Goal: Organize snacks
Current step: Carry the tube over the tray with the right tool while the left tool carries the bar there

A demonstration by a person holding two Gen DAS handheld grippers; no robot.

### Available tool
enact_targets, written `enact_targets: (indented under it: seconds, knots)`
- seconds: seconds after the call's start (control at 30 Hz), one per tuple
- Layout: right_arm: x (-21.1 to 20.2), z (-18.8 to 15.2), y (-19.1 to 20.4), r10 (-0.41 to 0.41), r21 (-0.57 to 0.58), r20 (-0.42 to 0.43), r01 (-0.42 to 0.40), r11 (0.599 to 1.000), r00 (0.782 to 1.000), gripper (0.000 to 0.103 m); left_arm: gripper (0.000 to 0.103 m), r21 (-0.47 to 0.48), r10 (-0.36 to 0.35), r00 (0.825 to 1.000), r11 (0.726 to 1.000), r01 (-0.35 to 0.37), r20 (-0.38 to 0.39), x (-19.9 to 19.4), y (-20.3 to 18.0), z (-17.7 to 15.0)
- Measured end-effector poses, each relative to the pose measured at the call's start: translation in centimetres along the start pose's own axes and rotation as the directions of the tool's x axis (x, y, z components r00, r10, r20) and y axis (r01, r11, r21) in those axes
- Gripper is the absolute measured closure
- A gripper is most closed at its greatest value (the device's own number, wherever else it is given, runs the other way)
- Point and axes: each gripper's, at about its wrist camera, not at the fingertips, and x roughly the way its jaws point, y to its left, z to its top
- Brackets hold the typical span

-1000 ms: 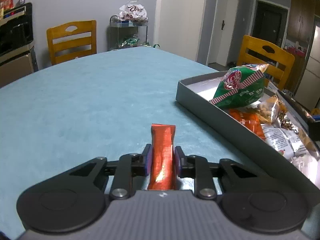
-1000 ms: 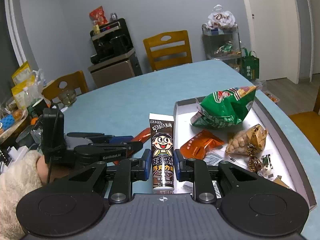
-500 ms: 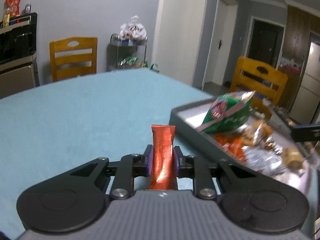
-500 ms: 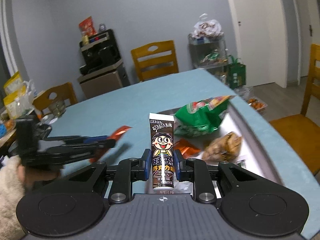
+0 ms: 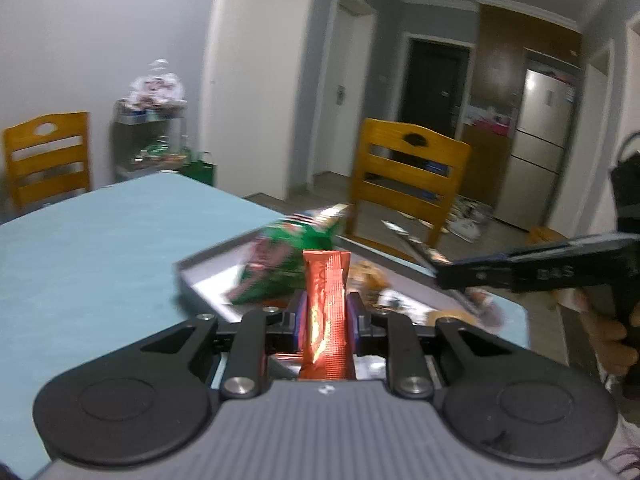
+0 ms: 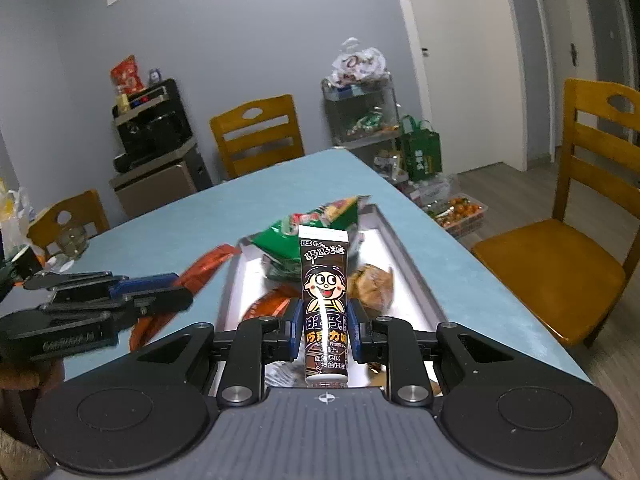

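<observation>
Left gripper (image 5: 326, 314) clamps a red foil sachet (image 5: 326, 300); right gripper (image 6: 324, 322) clamps a brown cartoon-printed tube (image 6: 325, 300). Judged step: carrying both to the grey tray (image 6: 404, 264); next, release inside

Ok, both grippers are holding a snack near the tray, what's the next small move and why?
Probably carry the left gripper a little further over the grey tray, then let go: its pads clamp the orange-red packet, and the green bag already lies in that tray.
</observation>
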Motion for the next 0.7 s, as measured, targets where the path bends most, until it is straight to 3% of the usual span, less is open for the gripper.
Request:
enact_targets:
  seconds: [0.43, 0.7]
  knots:
    - [1.6, -0.9, -3.1, -0.026, 0.068, -0.021, 0.028, 0.997, 0.999, 0.078, 0.086, 0.163, -0.102, 0.991, 0.980, 0.115, -0.088, 3.6, -6.1, -1.6]
    - [3.0, -0.8, -3.3, -0.022, 0.080, -0.030, 0.025, 0.996, 0.999, 0.078, 0.086, 0.201, -0.083, 0.989, 0.974, 0.107, -0.121, 5.0, -6.4, -2.3]
